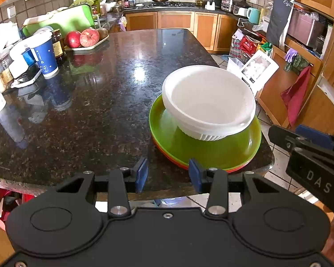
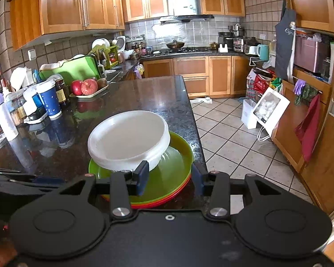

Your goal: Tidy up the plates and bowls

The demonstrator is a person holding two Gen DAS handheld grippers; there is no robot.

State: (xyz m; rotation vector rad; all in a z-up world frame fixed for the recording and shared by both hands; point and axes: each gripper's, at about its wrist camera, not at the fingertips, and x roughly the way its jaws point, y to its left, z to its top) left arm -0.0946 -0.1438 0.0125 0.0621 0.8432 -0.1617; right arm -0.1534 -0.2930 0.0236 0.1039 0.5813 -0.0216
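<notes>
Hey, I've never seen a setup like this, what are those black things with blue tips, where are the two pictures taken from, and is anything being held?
They are handheld grippers, one in each of a person's hands, each carrying a camera looking along its two blue fingers. One picture comes from the left gripper, the other from the right gripper. On the dark stone counter a white bowl sits tilted on a stack of plates, green on top. Both grippers are open and hold nothing.

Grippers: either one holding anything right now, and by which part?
Nothing held. Left gripper and right gripper both stand open, short of the white bowl on the green plate.
</notes>
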